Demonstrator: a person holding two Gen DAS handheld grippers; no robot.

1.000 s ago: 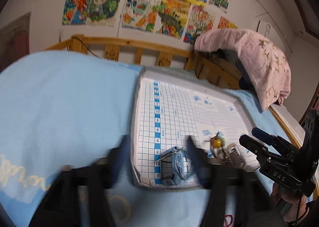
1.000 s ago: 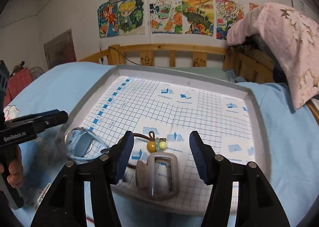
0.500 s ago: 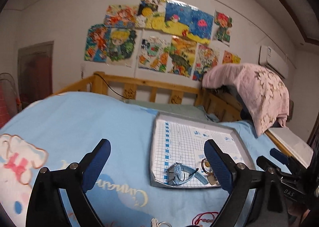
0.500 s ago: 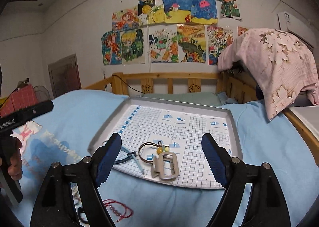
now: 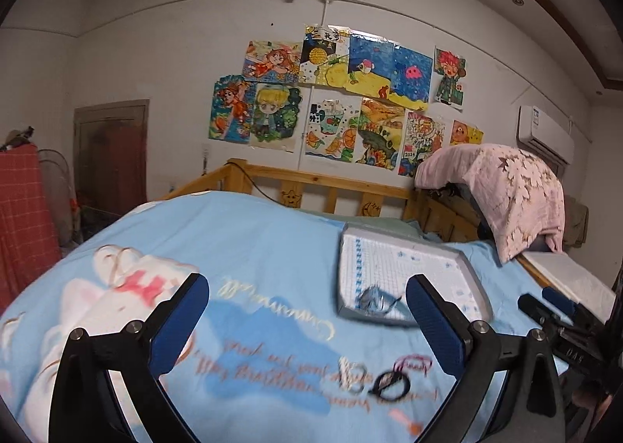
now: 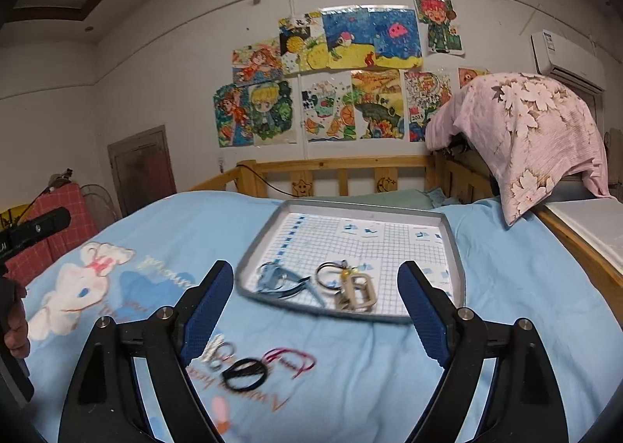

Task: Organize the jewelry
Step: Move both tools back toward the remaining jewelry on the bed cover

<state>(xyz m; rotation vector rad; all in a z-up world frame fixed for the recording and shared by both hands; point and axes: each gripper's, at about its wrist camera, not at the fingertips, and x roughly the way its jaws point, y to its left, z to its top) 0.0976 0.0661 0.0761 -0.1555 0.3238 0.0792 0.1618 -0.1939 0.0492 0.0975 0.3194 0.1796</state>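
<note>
Light blue bedcover (image 6: 350,384) fills the bed; grey tray (image 6: 453,248) at 12 o'clock holds the jewelry (image 6: 346,283). Wall drawings (image 6: 335,80) hang behind. Left gripper (image 5: 307,320) and right gripper (image 6: 315,310) jaws are opening wide, holding nothing

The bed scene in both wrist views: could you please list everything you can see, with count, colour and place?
tray: one, grey rim, gridded white floor, on the bed
blue jewelry piece: one, tray's near left corner
dark ring with yellow bead: one, tray's near edge
silver buckle: one, beside that ring
black loop: one, on the bedspread before the tray
bedspread: one, light blue
drawings: many, colourful, on the wall
pink cloth: one, over the headboard's right
left gripper: jaws opening, nothing between
right gripper: jaws opening, nothing between
</note>
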